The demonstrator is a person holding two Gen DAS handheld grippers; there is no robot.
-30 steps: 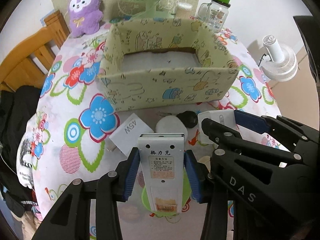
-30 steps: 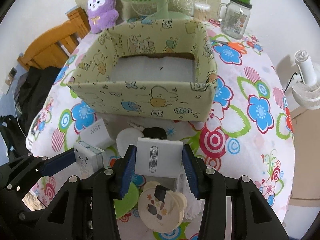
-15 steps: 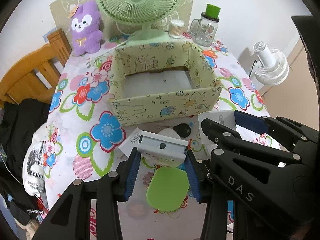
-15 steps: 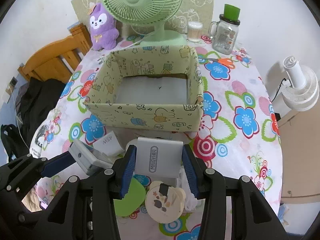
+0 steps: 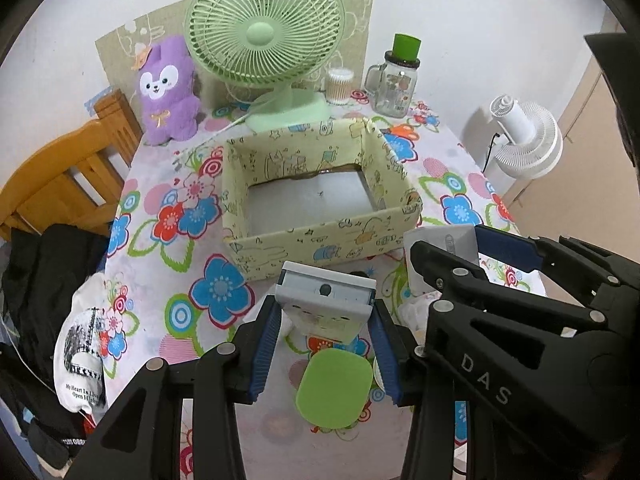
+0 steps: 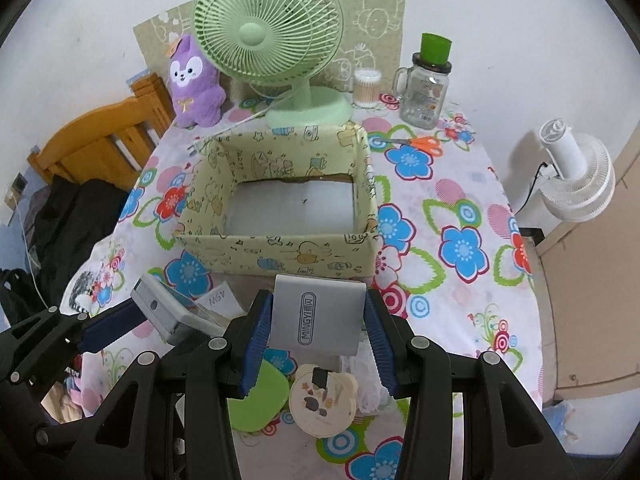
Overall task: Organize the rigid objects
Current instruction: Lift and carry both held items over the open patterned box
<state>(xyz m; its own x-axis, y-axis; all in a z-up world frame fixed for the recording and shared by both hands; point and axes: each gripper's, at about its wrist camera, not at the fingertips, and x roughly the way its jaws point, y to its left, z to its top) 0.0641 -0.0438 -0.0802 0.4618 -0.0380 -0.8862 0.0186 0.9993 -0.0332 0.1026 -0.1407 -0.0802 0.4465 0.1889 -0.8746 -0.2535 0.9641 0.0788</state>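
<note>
My left gripper (image 5: pixel 326 330) is shut on a white boxed device (image 5: pixel 326 304) with a grey end face, held above the table in front of the open yellow cartoon-print box (image 5: pixel 320 244). My right gripper (image 6: pixel 318 332) is shut on a silver MINGYI case (image 6: pixel 318 314), also lifted, just short of the yellow box (image 6: pixel 280 252). In the right wrist view the left gripper's white device (image 6: pixel 168 314) hangs at the lower left. Inside, the yellow box shows only a bare white bottom.
On the flowered tablecloth (image 6: pixel 460 248) below lie a green lid (image 5: pixel 334 388), a round cartoon disc (image 6: pixel 322 398) and a white 45W charger (image 6: pixel 218 300). Behind the box stand a green fan (image 5: pixel 264 40), a purple plush (image 5: pixel 168 92), a glass jar (image 5: pixel 396 80) and orange scissors (image 6: pixel 420 142).
Both grippers have risen with their loads, so the table and box look smaller and farther. The white device in the left gripper has tilted, showing its grey end face instead of its label.
</note>
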